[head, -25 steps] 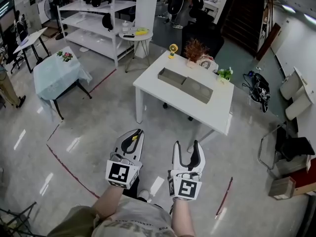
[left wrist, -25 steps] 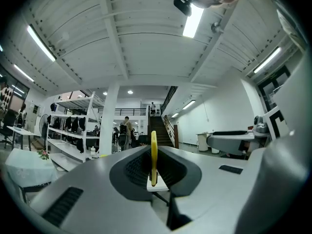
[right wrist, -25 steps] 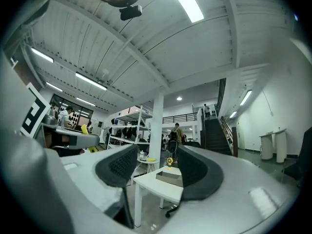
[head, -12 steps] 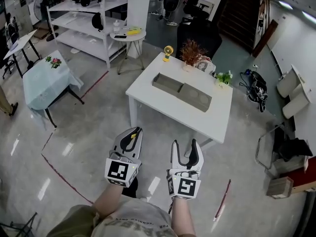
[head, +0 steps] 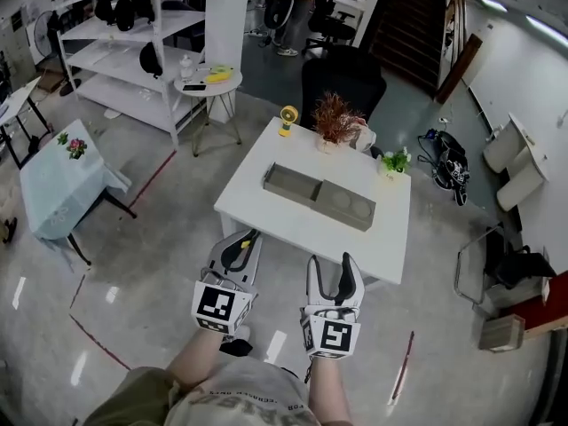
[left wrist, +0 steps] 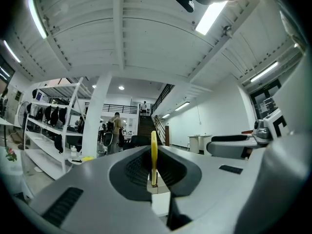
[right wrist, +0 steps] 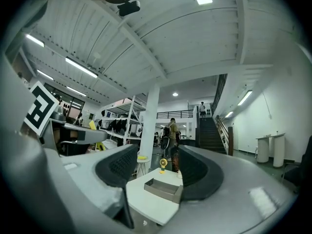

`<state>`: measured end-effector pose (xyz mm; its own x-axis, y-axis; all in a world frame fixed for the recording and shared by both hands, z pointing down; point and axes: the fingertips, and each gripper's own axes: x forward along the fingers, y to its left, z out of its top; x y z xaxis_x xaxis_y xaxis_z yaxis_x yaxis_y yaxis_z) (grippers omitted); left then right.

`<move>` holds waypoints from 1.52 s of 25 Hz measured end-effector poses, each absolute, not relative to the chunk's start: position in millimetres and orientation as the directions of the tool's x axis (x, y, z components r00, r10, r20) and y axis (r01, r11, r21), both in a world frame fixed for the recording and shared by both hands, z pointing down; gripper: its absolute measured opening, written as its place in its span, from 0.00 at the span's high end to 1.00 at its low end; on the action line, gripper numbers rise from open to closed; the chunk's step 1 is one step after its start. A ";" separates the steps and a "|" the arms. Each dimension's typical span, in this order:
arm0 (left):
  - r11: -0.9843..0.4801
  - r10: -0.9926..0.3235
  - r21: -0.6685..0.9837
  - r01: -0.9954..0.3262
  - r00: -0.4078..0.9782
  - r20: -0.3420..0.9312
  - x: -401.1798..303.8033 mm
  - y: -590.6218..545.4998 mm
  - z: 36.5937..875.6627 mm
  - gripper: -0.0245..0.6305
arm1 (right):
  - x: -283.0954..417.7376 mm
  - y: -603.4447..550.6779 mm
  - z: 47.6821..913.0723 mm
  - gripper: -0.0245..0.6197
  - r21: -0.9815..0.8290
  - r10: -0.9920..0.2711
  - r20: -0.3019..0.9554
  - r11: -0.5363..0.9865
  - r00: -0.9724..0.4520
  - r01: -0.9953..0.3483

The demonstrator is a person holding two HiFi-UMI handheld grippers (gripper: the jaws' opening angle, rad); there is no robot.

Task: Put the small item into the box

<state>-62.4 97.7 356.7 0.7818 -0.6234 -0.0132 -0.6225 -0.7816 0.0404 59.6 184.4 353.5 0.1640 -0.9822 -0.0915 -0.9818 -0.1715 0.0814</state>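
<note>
Yellow and thin, the small item [left wrist: 154, 156] stands edge-on, pinched between the narrow jaws of my left gripper [head: 241, 248]. My right gripper [head: 333, 270] is just beside it at three o'clock, jaws wide with nothing between the pads. Both are held over the floor. At twelve o'clock from them stands a white table [head: 286, 226], and the grey box [head: 288, 190] lies on its middle, well apart from the item. Through my right jaws I see that box.
</note>
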 end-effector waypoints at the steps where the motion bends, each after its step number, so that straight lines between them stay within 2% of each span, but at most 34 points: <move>1: -0.788 -0.615 0.041 -0.614 0.789 -0.013 -60.7 88.0 356.3 0.92 | 59.5 174.8 353.8 0.57 0.086 -0.982 -0.087 -0.173 0.166 -0.981; 11: -0.817 -0.572 0.072 -0.572 0.820 0.024 -41.5 23.1 374.8 0.92 | 75.6 110.6 372.7 0.57 0.074 -0.982 -0.043 -0.189 0.187 -0.979; 18: -0.804 -0.586 0.080 -0.589 0.808 0.056 -12.7 -15.6 388.9 0.92 | 105.9 66.1 386.1 0.57 0.060 -0.988 -0.017 -0.156 0.155 -0.986; 25: -0.766 -0.632 0.079 -0.637 0.770 0.082 38.9 -66.7 404.0 0.92 | 160.0 7.6 403.5 0.57 0.042 -0.996 0.005 -0.088 0.089 -0.995; 38: -0.688 -0.706 0.097 -0.719 0.694 0.141 119.9 -127.7 422.7 0.92 | 226.8 -78.2 426.7 0.57 0.058 -0.990 0.073 0.129 -0.124 -0.990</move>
